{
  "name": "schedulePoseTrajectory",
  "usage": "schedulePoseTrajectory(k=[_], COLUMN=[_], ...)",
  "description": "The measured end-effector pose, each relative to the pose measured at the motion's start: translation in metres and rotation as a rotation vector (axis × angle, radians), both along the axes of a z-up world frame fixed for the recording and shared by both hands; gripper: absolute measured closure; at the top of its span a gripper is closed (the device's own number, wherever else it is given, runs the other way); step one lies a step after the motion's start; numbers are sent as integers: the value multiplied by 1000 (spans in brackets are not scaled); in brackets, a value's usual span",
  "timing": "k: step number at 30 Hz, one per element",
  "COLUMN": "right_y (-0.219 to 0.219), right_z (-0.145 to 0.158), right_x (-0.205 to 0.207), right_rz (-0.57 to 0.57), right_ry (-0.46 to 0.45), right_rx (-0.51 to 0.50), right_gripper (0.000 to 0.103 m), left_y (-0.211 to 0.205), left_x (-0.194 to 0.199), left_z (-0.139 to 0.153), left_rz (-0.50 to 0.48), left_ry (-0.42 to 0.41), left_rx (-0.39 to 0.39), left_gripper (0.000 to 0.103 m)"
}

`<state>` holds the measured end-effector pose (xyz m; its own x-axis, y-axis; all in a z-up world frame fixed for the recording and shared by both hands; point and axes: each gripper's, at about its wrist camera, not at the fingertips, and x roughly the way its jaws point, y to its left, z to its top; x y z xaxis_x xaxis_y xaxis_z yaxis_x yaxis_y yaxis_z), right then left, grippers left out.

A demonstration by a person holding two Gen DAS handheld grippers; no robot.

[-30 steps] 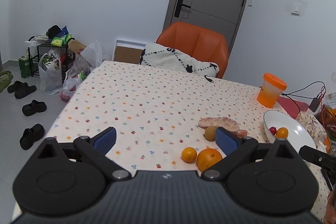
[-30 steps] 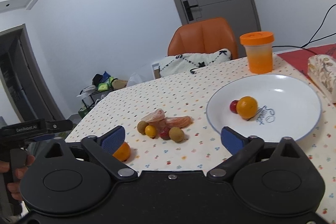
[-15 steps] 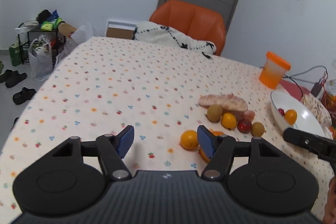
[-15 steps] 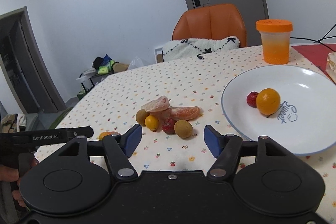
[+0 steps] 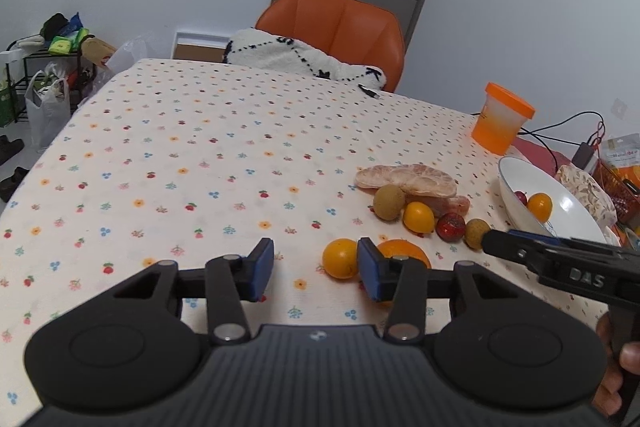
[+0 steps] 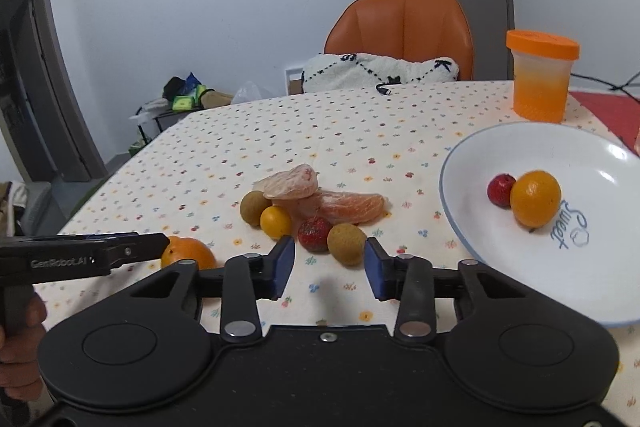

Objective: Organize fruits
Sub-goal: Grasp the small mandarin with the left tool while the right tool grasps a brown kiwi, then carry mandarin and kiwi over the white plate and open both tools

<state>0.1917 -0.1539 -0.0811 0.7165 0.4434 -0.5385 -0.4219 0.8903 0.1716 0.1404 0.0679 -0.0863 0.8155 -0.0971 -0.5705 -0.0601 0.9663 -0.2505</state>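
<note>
Loose fruit lies on the flowered tablecloth: pomelo segments (image 6: 290,183), two brown round fruits (image 6: 254,207) (image 6: 347,243), a small yellow citrus (image 6: 275,221) and a red fruit (image 6: 315,234). My right gripper (image 6: 330,265) is open and empty, with the nearer brown fruit just ahead of its gap. A small orange (image 5: 341,259) sits just ahead of my open left gripper (image 5: 316,271). A bigger orange (image 5: 404,253) is half hidden behind its right finger. The white plate (image 6: 452,163) holds an orange (image 6: 535,198) and a red fruit (image 6: 501,189).
An orange-lidded cup (image 6: 542,79) stands behind the plate. An orange chair (image 5: 332,23) with a white cushion is at the table's far side. Cables and packets lie at the right edge (image 5: 592,151). A shelf and bags (image 5: 48,83) stand on the floor at the left.
Both grippers have narrowed their jaws from wide open and moved forward and lower towards the fruit. The fruit itself has not moved.
</note>
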Motion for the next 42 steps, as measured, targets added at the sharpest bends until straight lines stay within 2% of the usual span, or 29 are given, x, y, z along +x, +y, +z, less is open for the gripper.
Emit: schedulePoseTrajectory(k=[5, 10, 13, 14, 17, 24, 32, 42], right_y=[8, 11, 9, 8, 5, 3, -1, -21], right_z=[-1, -3, -7, -9, -12, -8, 0, 15], right_x=[7, 15, 21, 22, 20, 13, 2, -15], right_rz=[-13, -21, -22, -21, -18, -6, -10, -28], right_ry=[-18, -18, 19, 35, 37, 32, 15, -33], right_rx=[-46, -86, -91, -87, -65, -45, -34, -1], right_gripper=[68, 68, 71, 77, 79, 79, 79, 79], left_y=[-1, -2, -5, -6, -7, -6, -2, -20], left_x=[6, 11, 13, 14, 16, 14, 4, -1], left_z=[0, -2, -3, -3, -9, -8, 9, 26], left_rz=[-14, -39, -56, -66, -82, -66, -39, -34], left_ry=[-4, -12, -9, -7, 12, 2, -37, -71], left_rx=[-5, -19, -18, -15, -37, -35, -19, 13], left_gripper=[58, 65, 70, 70, 80, 81, 81, 81])
